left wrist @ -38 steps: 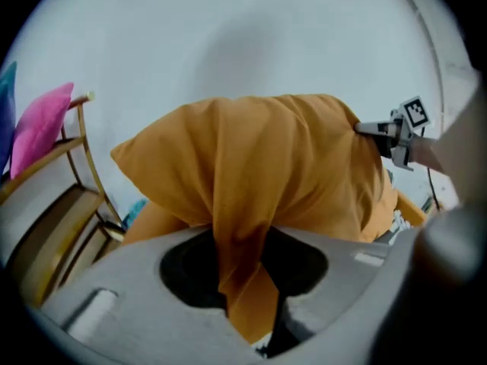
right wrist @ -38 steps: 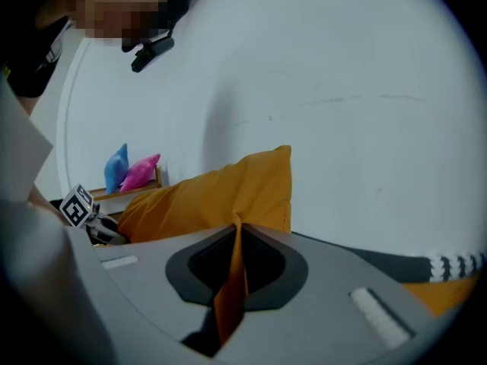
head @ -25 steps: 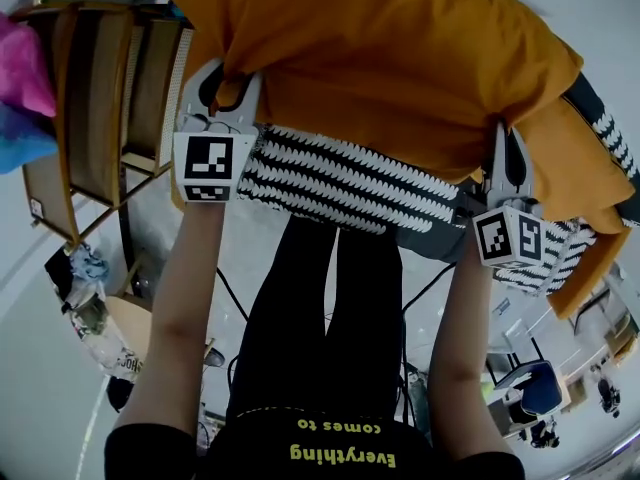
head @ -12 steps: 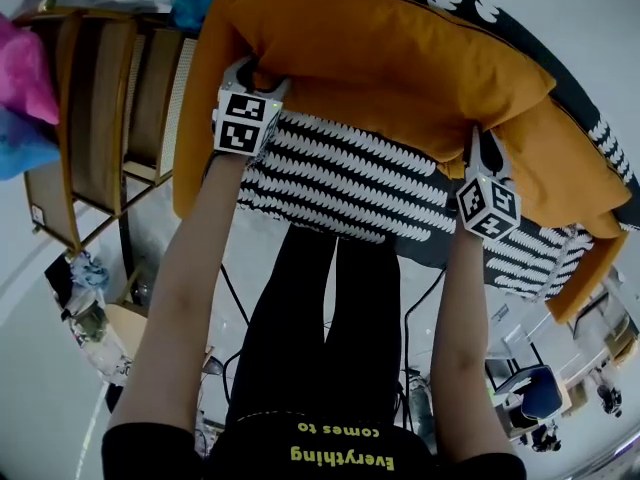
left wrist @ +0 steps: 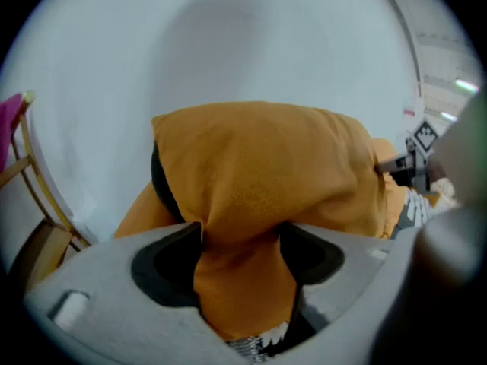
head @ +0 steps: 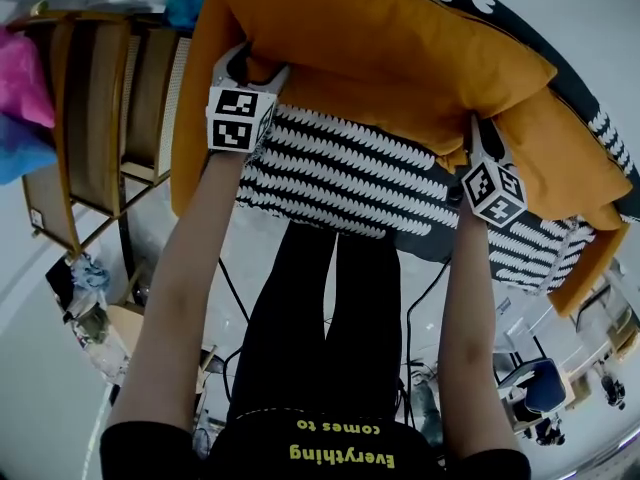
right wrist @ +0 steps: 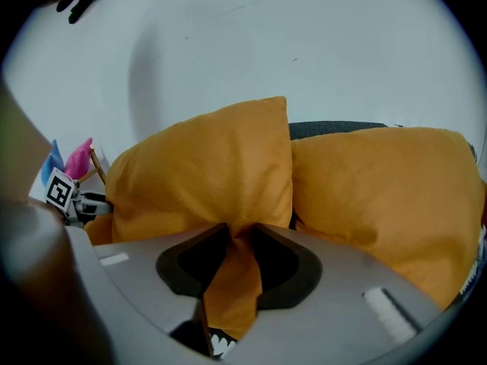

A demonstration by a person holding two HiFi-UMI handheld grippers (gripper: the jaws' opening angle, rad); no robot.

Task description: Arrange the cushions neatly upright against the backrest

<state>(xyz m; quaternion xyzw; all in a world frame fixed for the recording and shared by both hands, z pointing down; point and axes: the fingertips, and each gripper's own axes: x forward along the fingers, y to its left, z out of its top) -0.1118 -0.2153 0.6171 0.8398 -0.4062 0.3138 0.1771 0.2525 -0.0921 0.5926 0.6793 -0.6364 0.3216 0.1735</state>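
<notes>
An orange cushion (head: pixel 380 58) stands on the black-and-white patterned sofa seat (head: pixel 340 173), leaning toward the backrest. My left gripper (head: pixel 250 63) is at its lower left corner, my right gripper (head: pixel 478 128) at its lower right corner. In the left gripper view the cushion's corner (left wrist: pixel 266 166) fills the wide gap of the left gripper (left wrist: pixel 242 234) and touches both jaws. In the right gripper view a narrower fold of the cushion (right wrist: pixel 205 173) sits pinched in the right gripper (right wrist: pixel 242 234). Both pairs of jaws have just been opening, with fabric still between them.
A second orange cushion (right wrist: pixel 380 188) stands just right of the held one, also seen as the cushion (head: pixel 570 158) in the head view. Orange cloth (head: pixel 185 148) hangs over the sofa's left end. A wooden chair (head: pixel 100 98) with pink and blue items (head: pixel 25 98) stands at the left.
The cushion has come down from above the seat and now rests back on the sofa. Both grippers moved away from me with it, and more of the patterned seat shows.
</notes>
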